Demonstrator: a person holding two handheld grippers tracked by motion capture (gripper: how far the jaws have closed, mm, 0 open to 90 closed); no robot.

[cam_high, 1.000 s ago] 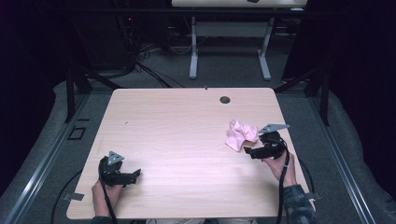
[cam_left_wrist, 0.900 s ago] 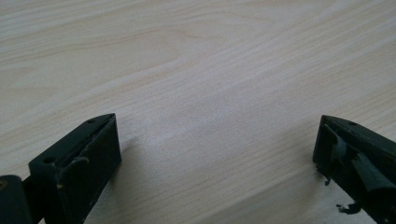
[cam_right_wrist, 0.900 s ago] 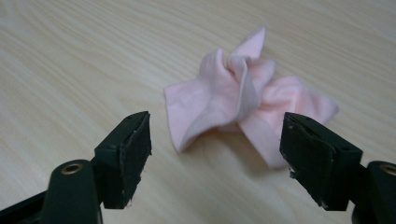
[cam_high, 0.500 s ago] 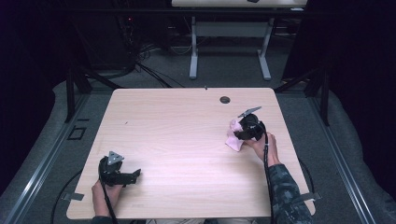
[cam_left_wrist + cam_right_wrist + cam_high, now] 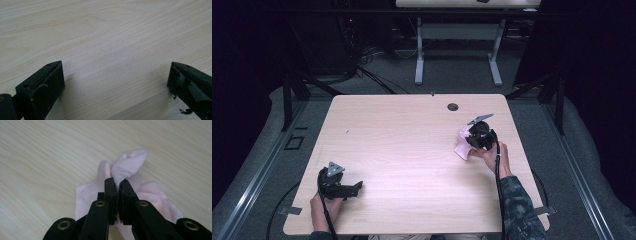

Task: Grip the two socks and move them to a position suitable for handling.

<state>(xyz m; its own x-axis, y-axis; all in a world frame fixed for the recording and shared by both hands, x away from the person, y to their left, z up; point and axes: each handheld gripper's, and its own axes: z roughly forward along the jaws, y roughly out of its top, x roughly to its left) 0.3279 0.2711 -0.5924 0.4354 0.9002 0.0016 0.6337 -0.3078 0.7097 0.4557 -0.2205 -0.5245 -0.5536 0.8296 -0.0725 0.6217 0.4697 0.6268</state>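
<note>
Since a second ago the right gripper (image 5: pixel 473 137) has travelled from the table's right edge inward onto the pink cloth (image 5: pixel 461 147), while the left gripper (image 5: pixel 343 188) has stayed put near the front left corner.

From above, the cloth lies on the right half of the wooden table (image 5: pixel 412 145), well apart from the left gripper and a little in front of the dark round grommet (image 5: pixel 453 107). The right gripper sits directly over it, covering its right part, so that a pale pink patch shows to the gripper's left.

Seen from the right gripper view, the jaws are pressed almost together, pinching a raised fold of the cloth (image 5: pixel 128 166) between them. That fold stands up past the jaw tips in a soft rounded peak; the rest spreads flat and crumpled on the wood beneath.

Seen from the left gripper view, the jaws stand wide apart over bare wood grain, holding nothing.
</note>
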